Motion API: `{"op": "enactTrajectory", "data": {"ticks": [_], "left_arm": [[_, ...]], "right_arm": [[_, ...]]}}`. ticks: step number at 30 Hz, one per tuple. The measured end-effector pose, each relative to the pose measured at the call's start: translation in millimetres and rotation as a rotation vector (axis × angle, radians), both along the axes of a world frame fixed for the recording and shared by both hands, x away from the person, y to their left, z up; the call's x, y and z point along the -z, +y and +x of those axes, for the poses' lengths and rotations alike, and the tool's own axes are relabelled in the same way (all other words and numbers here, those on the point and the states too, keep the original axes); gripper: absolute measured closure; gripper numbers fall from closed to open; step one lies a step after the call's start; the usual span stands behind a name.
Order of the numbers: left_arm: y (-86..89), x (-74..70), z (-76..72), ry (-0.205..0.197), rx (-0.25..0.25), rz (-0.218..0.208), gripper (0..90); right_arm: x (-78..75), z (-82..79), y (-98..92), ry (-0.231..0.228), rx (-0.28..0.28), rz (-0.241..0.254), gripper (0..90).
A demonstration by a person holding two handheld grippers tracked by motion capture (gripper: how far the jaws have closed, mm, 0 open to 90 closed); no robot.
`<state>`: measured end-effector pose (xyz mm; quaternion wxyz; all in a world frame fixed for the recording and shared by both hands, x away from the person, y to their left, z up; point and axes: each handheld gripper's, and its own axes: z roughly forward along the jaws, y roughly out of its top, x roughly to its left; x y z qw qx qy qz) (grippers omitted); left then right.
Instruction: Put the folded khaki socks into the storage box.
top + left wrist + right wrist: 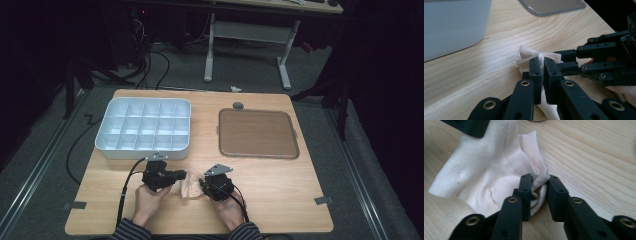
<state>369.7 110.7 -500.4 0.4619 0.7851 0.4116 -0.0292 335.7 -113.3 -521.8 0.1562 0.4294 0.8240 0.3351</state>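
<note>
A pale, cream-white sock (pixel 190 187) lies bunched on the wooden table near its front edge, between my two grippers. My left gripper (pixel 181 175) reaches in from the left. In the left gripper view it (pixel 542 61) is shut on a thin fold of the sock (pixel 526 53). My right gripper (pixel 202 184) comes from the right. In the right gripper view its jaws (pixel 539 182) pinch the ribbed cuff edge of the sock (pixel 481 170), with folded fabric between them. The sock's body spreads flat to the left there.
A white compartment tray (pixel 145 148) stands at the back left, close behind the left gripper. A brown flat tray (pixel 257 132) lies at the back right, with a small grey object (pixel 238 105) behind it. Bare wood extends to the right of the grippers.
</note>
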Motion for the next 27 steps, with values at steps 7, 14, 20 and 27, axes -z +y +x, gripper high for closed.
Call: {"op": "enactTrajectory", "data": {"ticks": [7,14,20,27], "left_arm": [[-2.8,-0.7,0.7,-0.002,0.007,-0.003,86.3],[-11.9,-6.3,3.3,-0.017,0.026,0.017,86.2],[-17.1,-7.2,5.2,-0.015,0.03,0.017,86.2],[-26.3,-6.5,10.8,-0.01,0.046,0.028,86.2]], "right_arm": [[-0.4,0.7,1.9,0.003,-0.024,-0.011,79.8],[-1.1,2.9,3.5,0.004,-0.049,-0.022,80.0],[-1.5,5.0,5.2,0.006,-0.064,-0.025,80.0],[-1.5,6.7,6.0,0.013,-0.079,-0.018,80.0]]}}
